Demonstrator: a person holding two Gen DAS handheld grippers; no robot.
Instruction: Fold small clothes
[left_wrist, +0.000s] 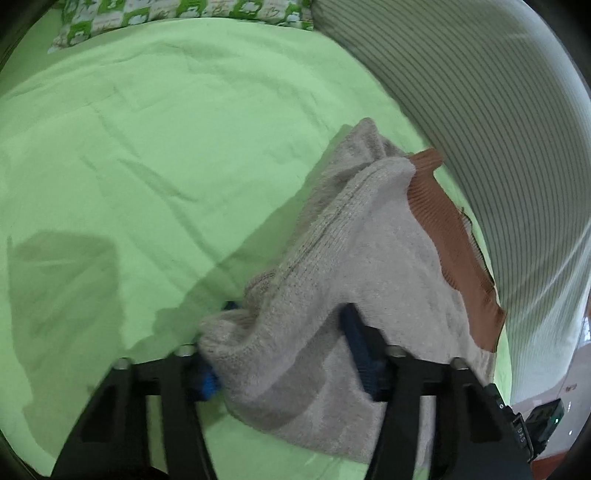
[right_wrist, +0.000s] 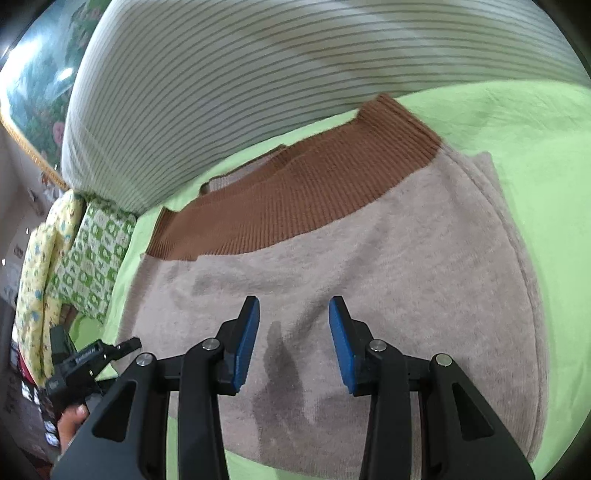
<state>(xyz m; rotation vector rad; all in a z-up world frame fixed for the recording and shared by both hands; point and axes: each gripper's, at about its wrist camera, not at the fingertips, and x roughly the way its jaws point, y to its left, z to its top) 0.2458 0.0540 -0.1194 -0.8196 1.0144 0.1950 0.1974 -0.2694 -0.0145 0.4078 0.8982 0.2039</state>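
Note:
A beige knit sweater with a brown ribbed band lies on the green bedsheet. In the left wrist view my left gripper is shut on a bunched fold of its near edge. The cloth rises in a ridge between the blue pads and hides most of the left one. In the right wrist view the sweater lies spread flat, brown band on the far side. My right gripper hovers open over its middle, with nothing between the blue pads.
A large striped cushion borders the sweater's far side, also seen as the striped cushion. Green patterned pillows lie at the bed's head. A hand holding the other black gripper body shows at the lower left.

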